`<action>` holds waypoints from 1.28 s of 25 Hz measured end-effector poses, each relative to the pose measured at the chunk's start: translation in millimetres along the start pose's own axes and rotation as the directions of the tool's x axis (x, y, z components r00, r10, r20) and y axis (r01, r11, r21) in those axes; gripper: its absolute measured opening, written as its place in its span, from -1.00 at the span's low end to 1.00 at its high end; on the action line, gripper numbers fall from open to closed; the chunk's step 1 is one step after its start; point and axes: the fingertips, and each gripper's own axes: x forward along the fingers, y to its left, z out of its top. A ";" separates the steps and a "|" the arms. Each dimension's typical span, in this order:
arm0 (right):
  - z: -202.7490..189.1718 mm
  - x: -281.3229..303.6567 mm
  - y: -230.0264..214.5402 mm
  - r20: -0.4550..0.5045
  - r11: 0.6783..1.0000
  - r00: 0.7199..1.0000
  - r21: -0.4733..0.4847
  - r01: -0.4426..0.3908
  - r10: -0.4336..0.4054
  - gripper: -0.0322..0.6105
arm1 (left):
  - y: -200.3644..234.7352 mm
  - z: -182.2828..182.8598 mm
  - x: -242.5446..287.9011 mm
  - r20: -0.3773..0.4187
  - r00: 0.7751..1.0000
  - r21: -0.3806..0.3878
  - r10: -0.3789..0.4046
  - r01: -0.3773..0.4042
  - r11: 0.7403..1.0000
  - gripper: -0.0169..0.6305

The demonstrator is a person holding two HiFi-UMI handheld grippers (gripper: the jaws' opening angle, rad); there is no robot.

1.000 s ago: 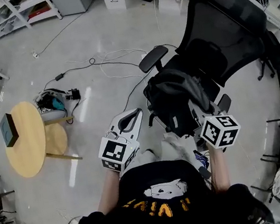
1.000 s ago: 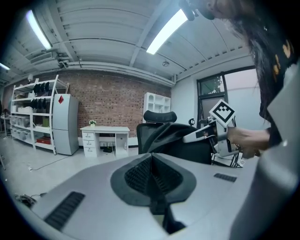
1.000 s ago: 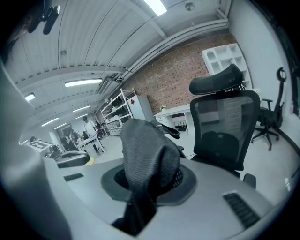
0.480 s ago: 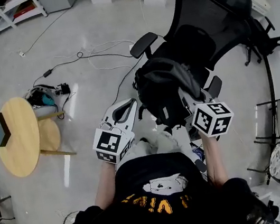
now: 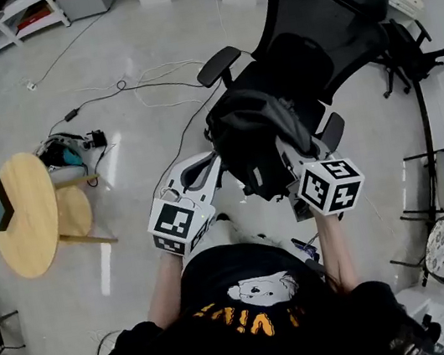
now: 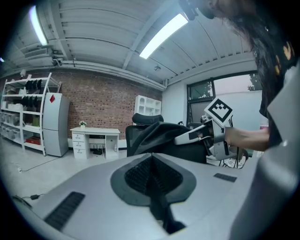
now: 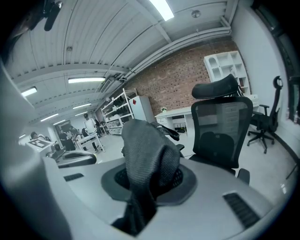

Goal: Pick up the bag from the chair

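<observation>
The black bag (image 5: 256,137) hangs in front of the black office chair (image 5: 324,35), off its seat. My right gripper (image 5: 295,155) is shut on the bag's dark mesh fabric (image 7: 145,154), which drapes over its jaws and hides their tips. My left gripper (image 5: 206,167) is just left of the bag, and I cannot tell whether it touches it. Its jaws are shut with nothing between them. In the left gripper view the bag (image 6: 157,133) and the right gripper (image 6: 190,136) show ahead, in front of the chair (image 6: 140,119).
A round wooden table (image 5: 29,215) with a small dark box stands at the left. Cables (image 5: 147,88) trail over the floor behind it. Another dark chair (image 5: 417,53) and a wire rack are at the right. White desks and shelves line the far wall.
My right gripper has drawn the bag a little up and away from the chair seat. My left gripper has moved along beside it, still shut.
</observation>
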 end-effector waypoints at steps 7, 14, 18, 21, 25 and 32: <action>-15.7 -26.8 -19.9 -0.014 1.000 1.000 -0.008 -0.004 0.003 -0.68 | -44.0 9.8 15.1 -0.003 1.000 0.021 -0.026 0.026 0.999 -0.92; -36.5 -51.0 -41.7 -0.037 1.000 0.999 -0.011 -0.002 0.002 -0.68 | -85.8 13.2 27.4 -0.012 0.999 0.039 -0.047 0.047 0.998 -0.92; -46.1 -62.9 -54.6 -0.050 1.000 0.999 -0.013 -0.002 0.002 -0.68 | -105.7 14.2 35.7 -0.014 0.998 0.047 -0.057 0.058 0.997 -0.92; -50.6 -71.9 -64.4 -0.055 1.000 0.998 -0.011 0.002 -0.003 -0.68 | -118.9 17.5 42.1 -0.014 0.998 0.057 -0.067 0.068 0.996 -0.92; -57.2 -79.8 -74.1 -0.064 1.000 0.998 -0.006 0.011 -0.011 -0.68 | -130.4 16.8 46.4 -0.021 0.997 0.061 -0.076 0.078 0.995 -0.92; -65.1 -87.2 -85.2 -0.090 1.000 0.996 -0.016 0.016 -0.017 -0.68 | -148.1 12.7 52.5 -0.039 0.993 0.072 -0.111 0.113 0.991 -0.92</action>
